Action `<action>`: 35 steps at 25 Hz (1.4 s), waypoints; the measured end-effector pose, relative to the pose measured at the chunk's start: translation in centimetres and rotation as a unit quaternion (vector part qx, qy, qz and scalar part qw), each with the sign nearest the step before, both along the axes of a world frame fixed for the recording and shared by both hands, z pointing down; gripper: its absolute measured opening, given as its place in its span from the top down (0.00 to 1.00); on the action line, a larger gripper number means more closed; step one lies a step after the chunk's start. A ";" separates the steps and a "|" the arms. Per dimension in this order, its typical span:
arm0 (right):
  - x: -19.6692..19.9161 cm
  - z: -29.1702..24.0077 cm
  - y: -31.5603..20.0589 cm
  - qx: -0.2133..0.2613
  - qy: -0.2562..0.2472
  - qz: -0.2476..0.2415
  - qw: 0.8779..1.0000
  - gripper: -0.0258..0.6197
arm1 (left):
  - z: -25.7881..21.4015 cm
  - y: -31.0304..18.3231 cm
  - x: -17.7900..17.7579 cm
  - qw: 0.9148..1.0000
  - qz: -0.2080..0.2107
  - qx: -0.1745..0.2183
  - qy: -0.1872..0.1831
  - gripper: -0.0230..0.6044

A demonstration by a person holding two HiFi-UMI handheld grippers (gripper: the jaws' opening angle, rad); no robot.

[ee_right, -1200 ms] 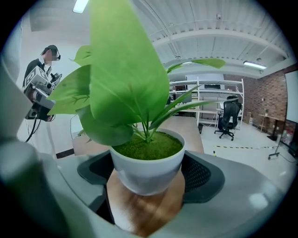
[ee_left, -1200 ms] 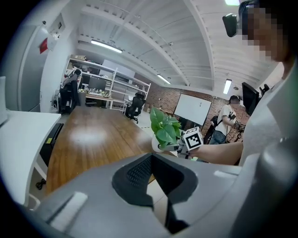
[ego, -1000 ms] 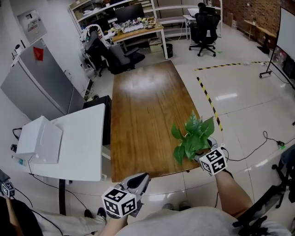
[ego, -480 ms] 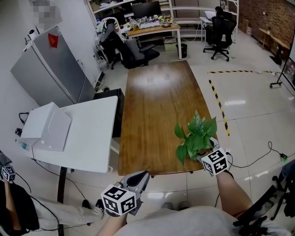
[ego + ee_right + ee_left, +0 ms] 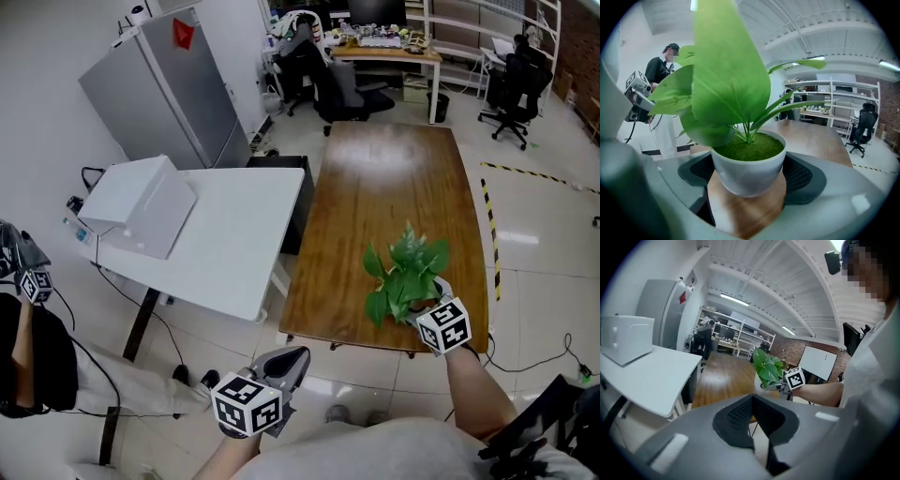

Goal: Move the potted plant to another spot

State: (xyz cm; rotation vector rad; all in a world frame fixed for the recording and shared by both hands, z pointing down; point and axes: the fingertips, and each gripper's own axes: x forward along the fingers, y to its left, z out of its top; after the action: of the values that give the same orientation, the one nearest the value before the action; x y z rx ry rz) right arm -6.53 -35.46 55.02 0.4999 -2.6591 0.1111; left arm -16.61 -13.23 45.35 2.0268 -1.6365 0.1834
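Pot [image 5: 748, 171] of the potted plant [image 5: 405, 270] is clamped in the right tongs [image 5: 427, 302], pads pressing on both sides of it. It's over the near right corner of the wooden counter [image 5: 389, 192]; can't tell if the base touches the wood. Left tongs [image 5: 286, 364] closed, nothing between them, off the counter's near edge above the floor [image 5: 375, 373], near the white counter [image 5: 234, 248].

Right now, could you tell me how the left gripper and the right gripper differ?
The left gripper has its jaws together with nothing between them; the right gripper has its jaws spread wide, clamped on the white pot of the potted plant. The left gripper hangs over the floor; the right gripper is above the near end of the wooden table. Both carry a marker cube.
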 end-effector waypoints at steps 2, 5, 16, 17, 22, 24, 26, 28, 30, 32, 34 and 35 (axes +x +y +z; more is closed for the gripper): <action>-2.1 -0.2 0.4 0.000 -0.002 -0.021 1.000 0.26 | -0.1 1.1 -1.2 1.000 -0.023 -0.001 0.001 0.97; -5.7 -0.7 1.3 -0.002 -0.005 -0.051 0.999 0.26 | -0.4 2.7 -3.4 0.998 -0.057 -0.003 0.001 0.97; -18.5 -0.5 6.2 -0.007 -0.007 -0.155 0.988 0.26 | -0.1 8.5 -10.1 0.989 -0.151 -0.005 0.004 0.97; -19.5 -0.6 6.7 -0.007 -0.009 -0.163 0.987 0.26 | -0.2 9.0 -10.5 0.987 -0.158 -0.004 0.002 0.97; -25.4 -1.0 10.0 -0.006 -0.019 -0.197 0.980 0.26 | -0.1 12.8 -14.0 0.980 -0.197 -0.005 -0.002 0.97; -27.8 -1.3 11.4 -0.006 -0.023 -0.211 0.977 0.26 | -0.1 14.1 -15.4 0.977 -0.211 -0.005 -0.003 0.97; -29.8 -1.5 12.4 -0.005 -0.026 -0.223 0.975 0.26 | -0.3 15.2 -16.5 0.975 -0.223 -0.004 -0.005 0.97; -31.8 -1.5 13.4 -0.006 -0.027 -0.232 0.972 0.26 | -0.4 16.4 -17.7 0.972 -0.235 -0.004 -0.008 0.97; -33.8 -1.6 14.3 -0.004 -0.029 -0.242 0.970 0.26 | -0.4 17.6 -18.8 0.968 -0.249 -0.005 -0.009 0.97; -35.7 -1.6 14.9 -0.002 -0.030 -0.250 0.968 0.26 | -0.3 18.6 -19.9 0.965 -0.261 -0.007 -0.009 0.97; -37.4 -1.5 15.4 -0.002 -0.031 -0.256 0.966 0.26 | -0.1 19.4 -20.8 0.963 -0.270 -0.010 -0.009 0.97; -38.1 -1.3 15.6 -0.003 -0.030 -0.258 0.966 0.26 | 0.1 19.8 -21.3 0.962 -0.274 -0.011 -0.007 0.97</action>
State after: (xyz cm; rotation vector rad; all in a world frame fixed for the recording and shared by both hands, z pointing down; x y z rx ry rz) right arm -44.64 -19.87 53.68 -0.2105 -2.7522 -0.0249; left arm -37.91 6.53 45.42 1.4816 -2.1191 0.0154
